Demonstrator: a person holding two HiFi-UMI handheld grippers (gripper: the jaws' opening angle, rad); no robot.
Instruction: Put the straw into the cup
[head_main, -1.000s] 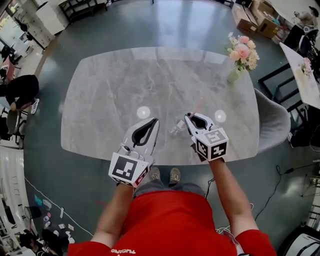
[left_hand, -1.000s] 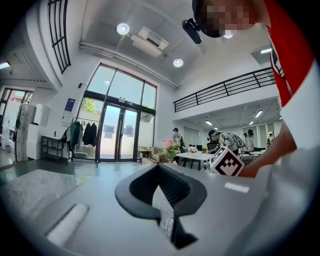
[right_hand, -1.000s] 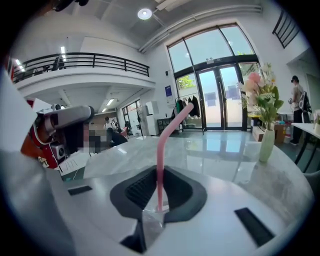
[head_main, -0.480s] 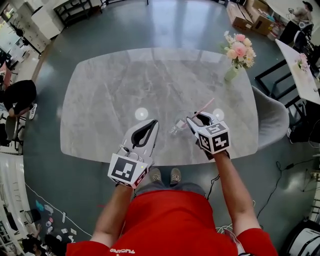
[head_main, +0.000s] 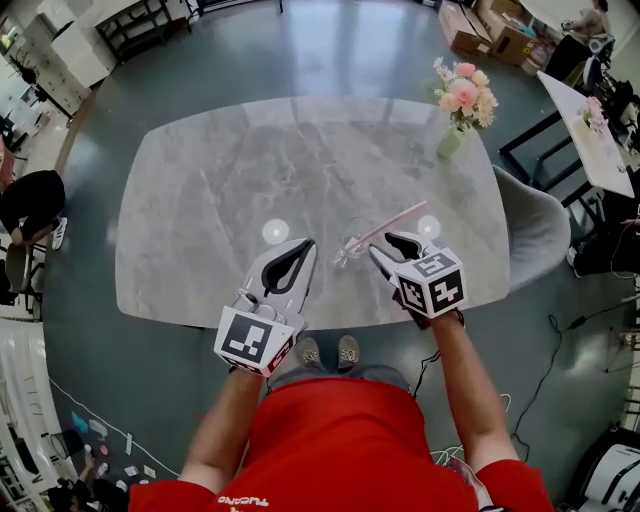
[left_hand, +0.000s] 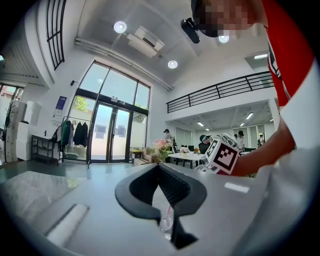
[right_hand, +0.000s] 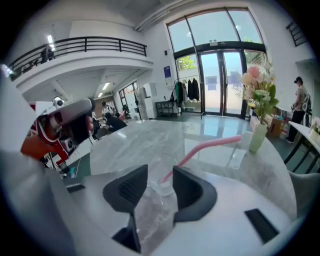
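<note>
A clear plastic cup (head_main: 349, 245) stands on the grey marble table (head_main: 240, 160) near its front edge. A pink straw (head_main: 392, 220) sits in it and leans out to the right. My right gripper (head_main: 385, 241) is just right of the cup, its jaws opening. In the right gripper view the cup (right_hand: 155, 200) shows between the spread jaws of that gripper (right_hand: 159, 172), untouched by the pads, and the straw (right_hand: 210, 146) slants away. My left gripper (head_main: 308, 243) hovers left of the cup, its tips together (left_hand: 159, 167), holding nothing.
A vase of pink flowers (head_main: 458, 100) stands at the table's far right corner. A grey chair (head_main: 540, 235) is at the right side. Cardboard boxes (head_main: 485, 30) and another table (head_main: 590, 130) lie beyond, with people around the room.
The right gripper held the straw nearly upright over the cup, then let it go. The straw now leans right in the cup, and the open gripper has drawn back a little.
</note>
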